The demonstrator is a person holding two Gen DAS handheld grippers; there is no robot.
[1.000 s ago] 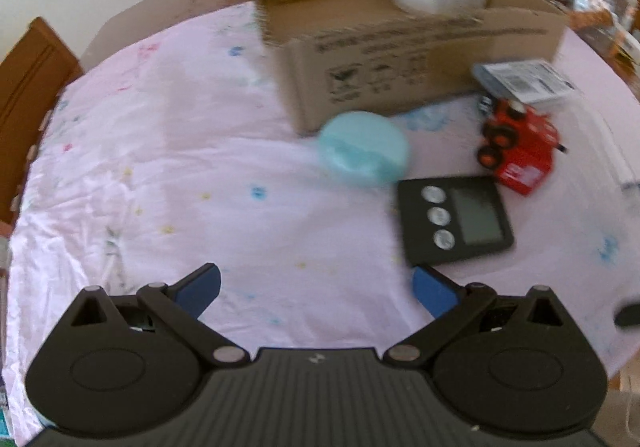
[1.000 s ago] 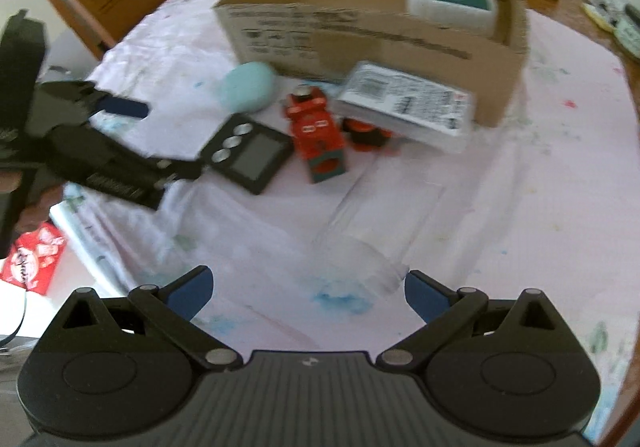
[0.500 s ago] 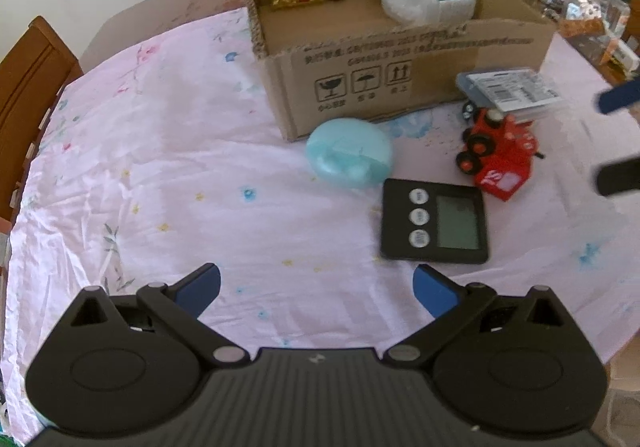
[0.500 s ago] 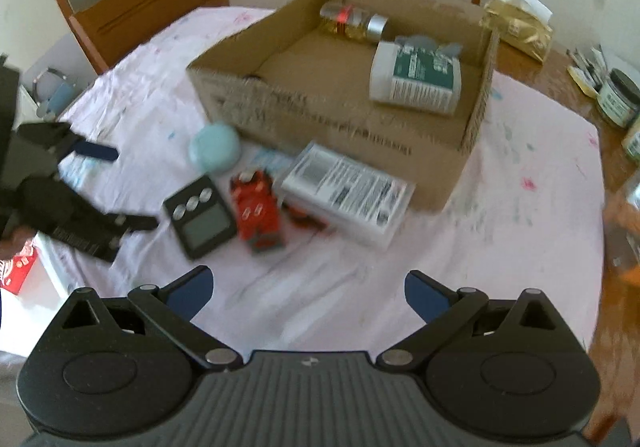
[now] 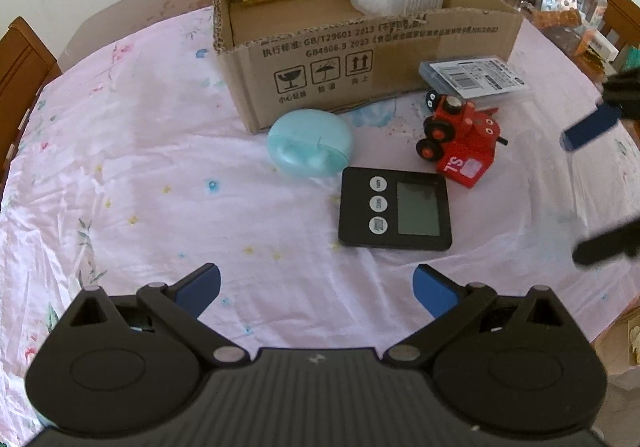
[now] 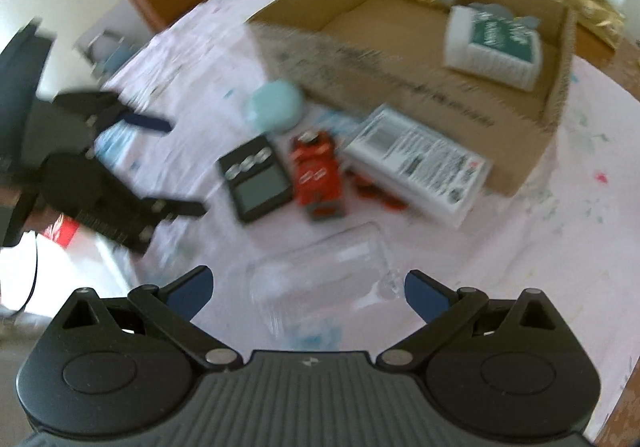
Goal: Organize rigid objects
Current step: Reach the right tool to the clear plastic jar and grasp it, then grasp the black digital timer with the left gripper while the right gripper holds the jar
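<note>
Spread fingers (image 5: 200,287) above pink floral tablecloth (image 5: 120,167)

A pale pink floral tablecloth (image 5: 140,151) carries a brown cardboard box (image 5: 360,59) with black print, a mint-green round case (image 5: 309,143), a black digital timer (image 5: 394,214) and a red toy truck (image 5: 460,139) with black wheels.
</note>
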